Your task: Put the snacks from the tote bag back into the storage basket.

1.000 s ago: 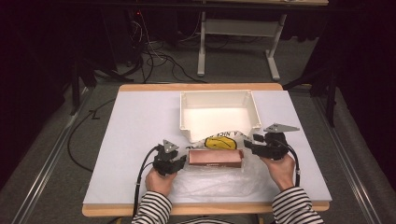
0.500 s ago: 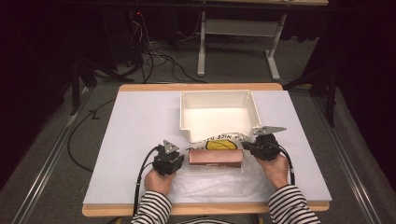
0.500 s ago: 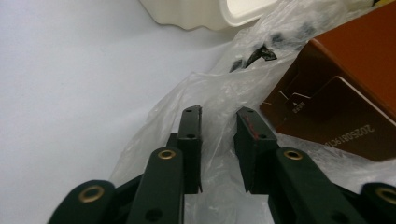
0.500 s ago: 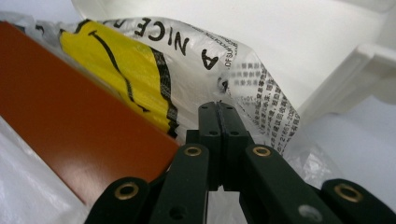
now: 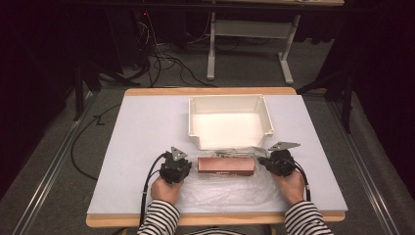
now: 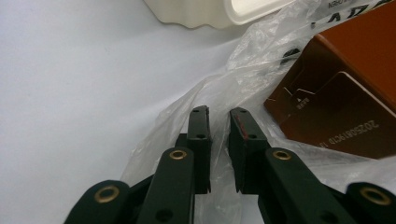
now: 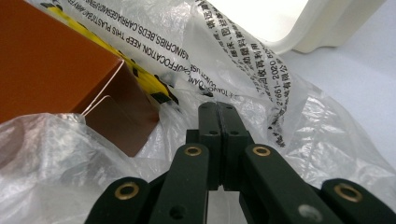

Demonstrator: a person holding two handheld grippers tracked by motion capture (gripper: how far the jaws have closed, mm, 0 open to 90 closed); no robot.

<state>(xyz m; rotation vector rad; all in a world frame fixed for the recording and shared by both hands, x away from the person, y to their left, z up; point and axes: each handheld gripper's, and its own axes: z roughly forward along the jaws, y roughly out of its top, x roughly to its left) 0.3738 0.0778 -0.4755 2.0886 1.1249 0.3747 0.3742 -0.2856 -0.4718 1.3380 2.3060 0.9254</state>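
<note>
**Pinching the bag at both ends of the box**

Gripping the clear plastic bag (image 5: 230, 188) is the step in hand. We have the brown box (image 5: 226, 166) lying on the bag near the bench's (image 5: 147, 127) six o'clock edge, just short of the white bin (image 5: 230, 122) at twelve o'clock from it. Our right tool (image 7: 218, 108), at three o'clock of the box, is fully closed with a fold of the film pinched between its pads. Our left tool (image 6: 218, 116), at nine o'clock, has just been closing; a narrow gap remains, film lying in it, not yet clamped as far as we can tell. Next, we judge, the left needs to finish its pinch, then both lift evenly so the box doesn't slide out.
</note>
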